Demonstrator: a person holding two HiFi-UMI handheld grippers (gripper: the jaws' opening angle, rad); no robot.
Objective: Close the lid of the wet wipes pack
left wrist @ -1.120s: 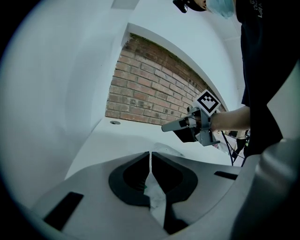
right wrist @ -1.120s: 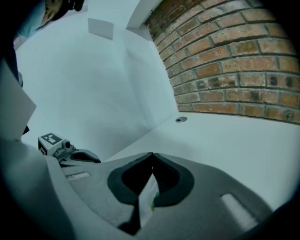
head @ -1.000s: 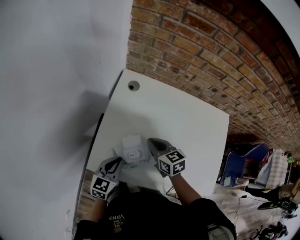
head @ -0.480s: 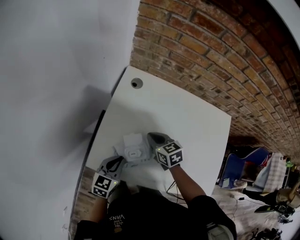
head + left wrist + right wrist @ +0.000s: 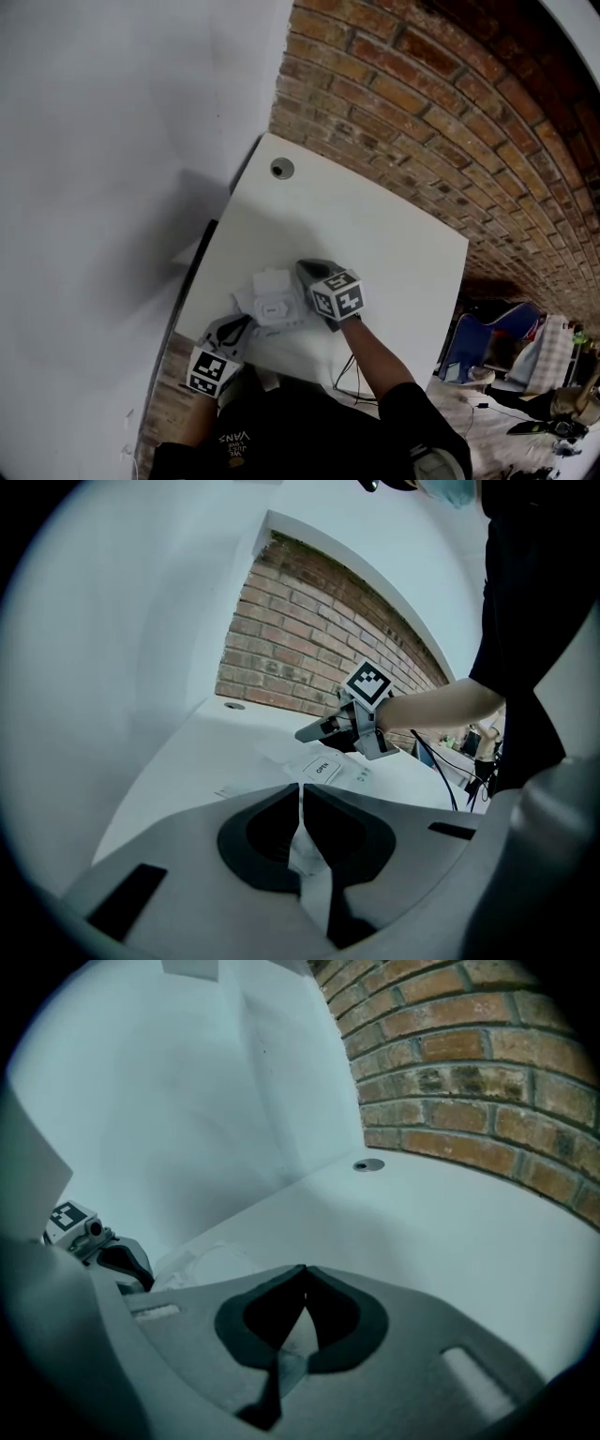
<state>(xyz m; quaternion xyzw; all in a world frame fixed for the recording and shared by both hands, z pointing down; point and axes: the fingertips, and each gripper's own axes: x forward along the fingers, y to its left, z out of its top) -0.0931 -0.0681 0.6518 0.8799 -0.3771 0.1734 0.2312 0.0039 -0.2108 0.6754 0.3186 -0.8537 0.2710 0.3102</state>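
The white wet wipes pack [image 5: 274, 302] lies near the front left of the white table [image 5: 394, 234]. Its lid lies flat, with the OPEN label [image 5: 322, 768] facing up. My left gripper [image 5: 242, 323] is at the pack's near left end, jaws shut with white film of the pack [image 5: 309, 855] between them. My right gripper [image 5: 307, 272] sits against the pack's right side with its jaws together and nothing seen in them. From the left gripper view, the right gripper [image 5: 314, 733] hovers just past the lid. In the right gripper view the pack [image 5: 202, 1262] lies to the left.
A round cable hole [image 5: 281, 168] sits in the table's far left corner. A brick wall [image 5: 450, 112] runs along the far side and a white wall [image 5: 112, 141] stands at the left. Cables and a blue chair [image 5: 487, 337] are on the floor to the right.
My right gripper has drawn in a little closer along the pack's right side. The left gripper and the pack have stayed put.
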